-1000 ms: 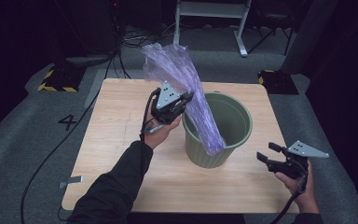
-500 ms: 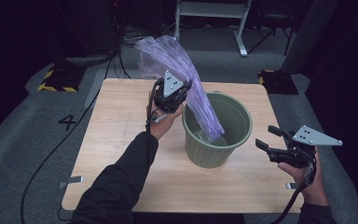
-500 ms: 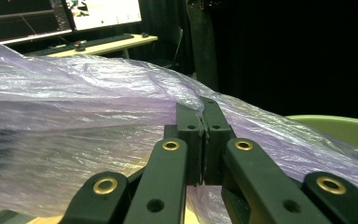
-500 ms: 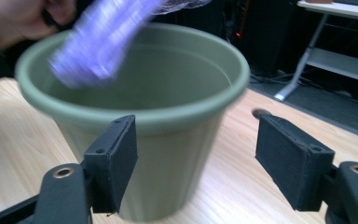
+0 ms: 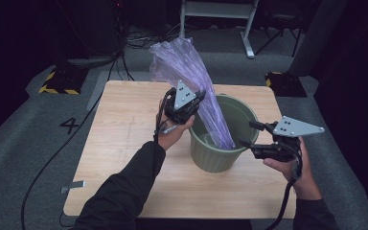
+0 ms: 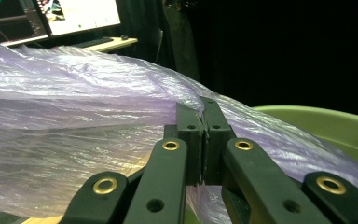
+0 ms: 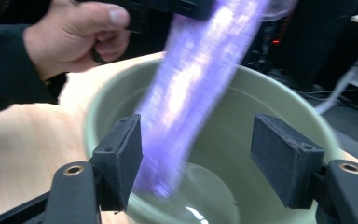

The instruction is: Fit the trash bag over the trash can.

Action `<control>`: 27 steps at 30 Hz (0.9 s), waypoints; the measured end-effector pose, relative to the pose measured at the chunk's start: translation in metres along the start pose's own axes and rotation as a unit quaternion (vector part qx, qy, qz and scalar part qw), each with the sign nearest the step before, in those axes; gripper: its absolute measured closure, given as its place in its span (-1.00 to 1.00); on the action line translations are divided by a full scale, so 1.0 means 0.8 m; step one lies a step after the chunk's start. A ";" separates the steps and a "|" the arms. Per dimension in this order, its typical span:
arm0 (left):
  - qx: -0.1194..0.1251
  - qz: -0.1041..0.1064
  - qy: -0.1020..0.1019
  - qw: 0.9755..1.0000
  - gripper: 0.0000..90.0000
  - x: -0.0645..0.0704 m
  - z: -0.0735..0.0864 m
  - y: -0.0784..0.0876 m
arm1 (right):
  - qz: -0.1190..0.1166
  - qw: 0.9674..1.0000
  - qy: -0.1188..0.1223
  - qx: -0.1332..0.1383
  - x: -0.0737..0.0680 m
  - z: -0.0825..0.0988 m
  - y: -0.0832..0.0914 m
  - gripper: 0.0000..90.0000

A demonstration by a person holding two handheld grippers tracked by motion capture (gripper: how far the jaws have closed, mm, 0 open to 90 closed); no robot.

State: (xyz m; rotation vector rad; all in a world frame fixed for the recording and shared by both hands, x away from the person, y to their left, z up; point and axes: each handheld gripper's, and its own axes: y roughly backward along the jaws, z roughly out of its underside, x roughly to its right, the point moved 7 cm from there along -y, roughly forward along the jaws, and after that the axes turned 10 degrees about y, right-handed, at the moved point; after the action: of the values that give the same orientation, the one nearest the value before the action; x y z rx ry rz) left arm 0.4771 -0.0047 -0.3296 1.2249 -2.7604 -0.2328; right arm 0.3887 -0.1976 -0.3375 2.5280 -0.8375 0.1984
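1. My left gripper (image 5: 197, 98) is clamped shut on the purple plastic bag (image 5: 191, 81); in the left gripper view the 2 jaws meet with a fold of the film pinched between them.

2. From that pinch the bag rises up and away behind the gripper, and its lower end hangs below and to the gripper's right, down into the green bin (image 5: 223, 165).

3. Compared with 1 second ago, the left gripper sits in nearly the same spot at the near-left rim of the bin, and the bag stands a little more upright above it.

4. My right gripper (image 5: 253, 135) has changed most: 1 second ago it was low, off the table's right edge and well apart from the bin; now it is higher and just beside the bin's right rim, its tips pointing at the opening.

5. Its jaws have just been closing a little, yet they stand apart and grip nothing. In the right gripper view the bag's blurred lower strip (image 7: 186, 102) hangs farther off, inside the bin, seen between the 2 pads (image 7: 121, 154) and nearer the left one.

6. Beyond the right gripper's jaws the other hand (image 7: 70, 37) shows above the bin's far rim, over the wooden table (image 5: 124, 143).
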 end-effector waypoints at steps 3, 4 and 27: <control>0.001 0.005 -0.002 1.000 0.96 0.005 0.004 0.005 | -0.014 1.000 0.010 -0.011 -0.010 -0.009 -0.015 -0.24; -0.001 0.010 0.000 1.000 0.96 0.007 0.006 0.005 | -0.021 1.000 0.010 -0.012 -0.014 -0.012 -0.020 -0.24; -0.012 0.081 -0.010 0.997 0.96 0.055 0.039 0.029 | -0.016 0.998 0.023 -0.054 -0.027 -0.012 -0.071 -0.10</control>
State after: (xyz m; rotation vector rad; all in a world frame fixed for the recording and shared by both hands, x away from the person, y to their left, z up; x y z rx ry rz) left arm 0.4254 -0.0189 -0.3543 0.9904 -2.8458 -0.2623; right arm 0.4053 -0.1417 -0.3571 2.4257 -0.7681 0.1938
